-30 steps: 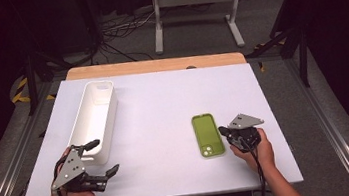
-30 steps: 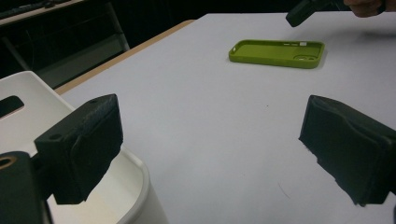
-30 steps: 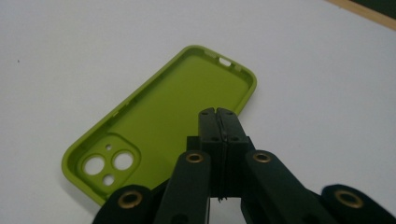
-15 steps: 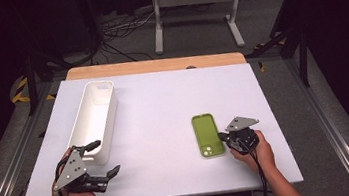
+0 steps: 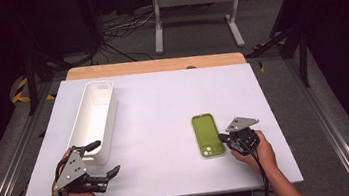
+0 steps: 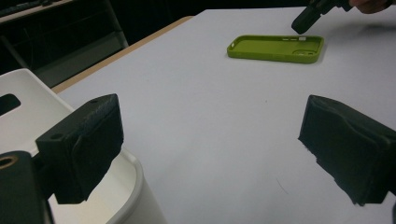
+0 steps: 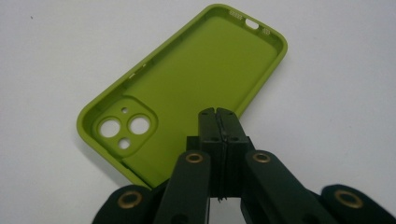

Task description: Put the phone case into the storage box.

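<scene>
On the table point(image 5: 162, 99), the bin point(image 5: 94, 122) lies left, the phone case point(image 5: 206, 135) right, well apart.

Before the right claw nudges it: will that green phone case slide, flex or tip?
Probably slides: the green phone case lies flat, open side up, on the smooth white table. Likely light and bendy, since it is a thin empty shell with camera cutouts. Tipping or rolling looks unlikely.
</scene>
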`<state>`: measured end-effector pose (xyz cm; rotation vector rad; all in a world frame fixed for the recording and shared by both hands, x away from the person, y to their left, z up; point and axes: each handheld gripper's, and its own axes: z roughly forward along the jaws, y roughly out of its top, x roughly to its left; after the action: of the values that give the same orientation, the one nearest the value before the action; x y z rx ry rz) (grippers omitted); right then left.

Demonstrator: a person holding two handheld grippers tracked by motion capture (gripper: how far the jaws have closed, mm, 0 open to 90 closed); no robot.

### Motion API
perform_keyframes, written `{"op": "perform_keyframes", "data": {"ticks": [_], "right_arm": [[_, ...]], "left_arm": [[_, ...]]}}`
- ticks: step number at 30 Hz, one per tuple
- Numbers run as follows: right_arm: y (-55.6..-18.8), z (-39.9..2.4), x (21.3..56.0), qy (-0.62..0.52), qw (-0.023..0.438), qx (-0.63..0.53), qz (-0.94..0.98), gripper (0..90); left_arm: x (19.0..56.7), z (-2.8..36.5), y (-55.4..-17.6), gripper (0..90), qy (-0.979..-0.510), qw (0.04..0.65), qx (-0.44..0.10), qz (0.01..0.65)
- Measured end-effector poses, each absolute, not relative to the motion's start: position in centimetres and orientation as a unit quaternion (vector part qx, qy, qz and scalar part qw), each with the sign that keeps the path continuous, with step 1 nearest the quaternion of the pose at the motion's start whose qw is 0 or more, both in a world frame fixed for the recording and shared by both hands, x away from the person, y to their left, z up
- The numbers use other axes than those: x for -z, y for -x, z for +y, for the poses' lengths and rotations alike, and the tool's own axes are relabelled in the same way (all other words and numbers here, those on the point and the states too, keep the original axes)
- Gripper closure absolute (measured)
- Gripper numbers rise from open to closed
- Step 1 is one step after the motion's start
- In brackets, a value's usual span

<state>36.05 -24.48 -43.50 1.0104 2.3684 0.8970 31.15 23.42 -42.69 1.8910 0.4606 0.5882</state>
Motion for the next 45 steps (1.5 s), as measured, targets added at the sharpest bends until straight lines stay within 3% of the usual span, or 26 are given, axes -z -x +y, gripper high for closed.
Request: {"op": "perform_keyframes", "data": {"ticks": [15, 45], "right_arm": [[-36.5, -24.8, 44.0, -0.37, 0.186, -0.305, 0.858, 90.0], [-34.7, -18.8, 44.3, -0.274, 0.158, -0.322, 0.892, 90.0]], "left_arm": [[42.9, 23.3, -31.3, 7.3, -0.795, 0.522, -0.246, 0.187], [43.1, 22.8, -31.4, 7.7, -0.805, 0.514, -0.233, 0.184]]}}
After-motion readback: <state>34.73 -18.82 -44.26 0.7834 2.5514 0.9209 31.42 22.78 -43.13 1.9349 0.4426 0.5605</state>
